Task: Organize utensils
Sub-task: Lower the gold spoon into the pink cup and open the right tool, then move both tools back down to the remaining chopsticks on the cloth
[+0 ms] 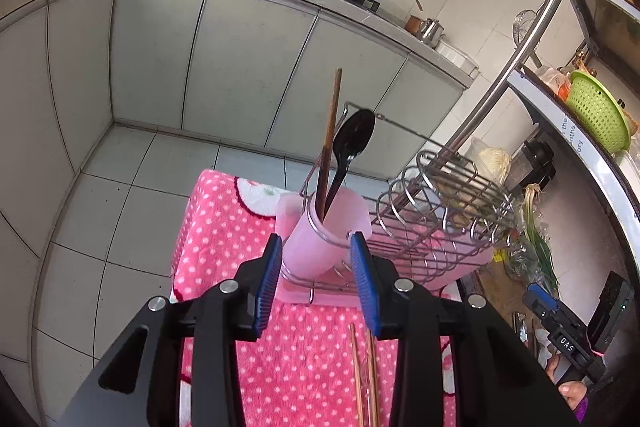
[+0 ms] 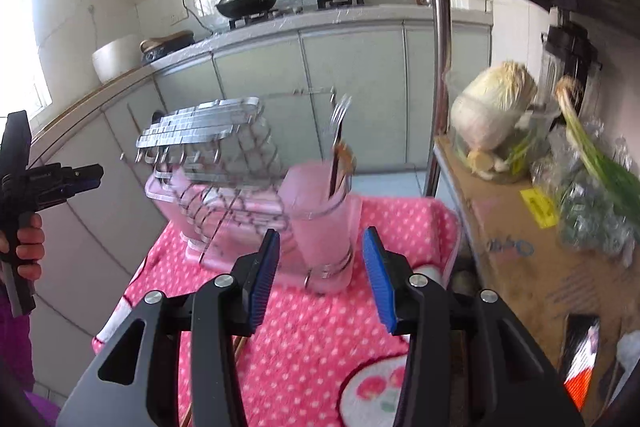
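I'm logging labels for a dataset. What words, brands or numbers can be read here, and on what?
"DAS": white letters on the black right gripper.
"the", "nths", "ory": cut-off dark print on the white edge strip of the metal shelf.
Yellow sticker on the brown cardboard box: too blurred to read.
Blue print on that box: blurred, unreadable.

A cup [image 1: 320, 239] stands in the near end of a wire rack [image 1: 432, 223] on a cloth [image 1: 304, 355], with a spoon [image 1: 352, 147] and chopsticks [image 1: 330, 143] standing inside it.
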{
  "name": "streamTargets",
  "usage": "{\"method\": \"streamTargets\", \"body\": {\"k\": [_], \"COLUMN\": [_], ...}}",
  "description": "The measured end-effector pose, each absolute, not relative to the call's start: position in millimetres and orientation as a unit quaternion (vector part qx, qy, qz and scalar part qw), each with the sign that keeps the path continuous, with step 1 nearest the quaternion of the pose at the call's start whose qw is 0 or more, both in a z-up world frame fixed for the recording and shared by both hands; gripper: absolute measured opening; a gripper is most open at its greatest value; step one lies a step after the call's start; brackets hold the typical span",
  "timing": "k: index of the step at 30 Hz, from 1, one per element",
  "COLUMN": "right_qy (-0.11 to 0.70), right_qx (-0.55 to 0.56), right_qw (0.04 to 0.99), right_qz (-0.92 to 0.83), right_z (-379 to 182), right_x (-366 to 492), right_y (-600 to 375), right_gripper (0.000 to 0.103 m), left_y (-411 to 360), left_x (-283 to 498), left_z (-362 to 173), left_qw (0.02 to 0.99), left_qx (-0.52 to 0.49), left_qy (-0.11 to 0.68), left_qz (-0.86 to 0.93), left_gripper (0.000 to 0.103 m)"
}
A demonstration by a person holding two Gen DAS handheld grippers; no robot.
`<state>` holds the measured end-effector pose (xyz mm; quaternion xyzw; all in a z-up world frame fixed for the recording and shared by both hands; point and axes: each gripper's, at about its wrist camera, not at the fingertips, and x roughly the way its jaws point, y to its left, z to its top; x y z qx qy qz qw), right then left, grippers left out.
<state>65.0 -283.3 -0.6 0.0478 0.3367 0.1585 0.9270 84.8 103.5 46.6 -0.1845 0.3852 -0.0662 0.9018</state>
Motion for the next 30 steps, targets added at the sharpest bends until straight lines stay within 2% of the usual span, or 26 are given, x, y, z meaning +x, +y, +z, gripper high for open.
{"method": "streamTargets", "body": {"k": [14, 25, 30], "right_qy": [0.419, 0.443, 0.446], "right_qx": [0.06, 0.09, 0.105], "right_qw": [0.888, 0.873, 0.869], "right_qz": [0.179, 0.181, 0.186], "right_z": [-77.4, -100.5, -105.7], "right_x": [38.1, 34.6, 34.7], "right_y": [-257.2, -266.2, -270.7], "right_gripper": [0.044, 0.044, 0.044], "left_y": [47.3, -24.8, -47.5], "left_x": [59.0, 79.7, 90.1], "left_z": [-36.8, -91.5, -114.4], "left_qw": [0.85, 0.798, 0.783], "left_qx": [-0.153, -0.119, -0.088], "left_qy": [0.486, 0.565, 0.594], "left_qz": [-0.131, -0.174, -0.161], "left_gripper": [0.034, 0.033, 0.028]}}
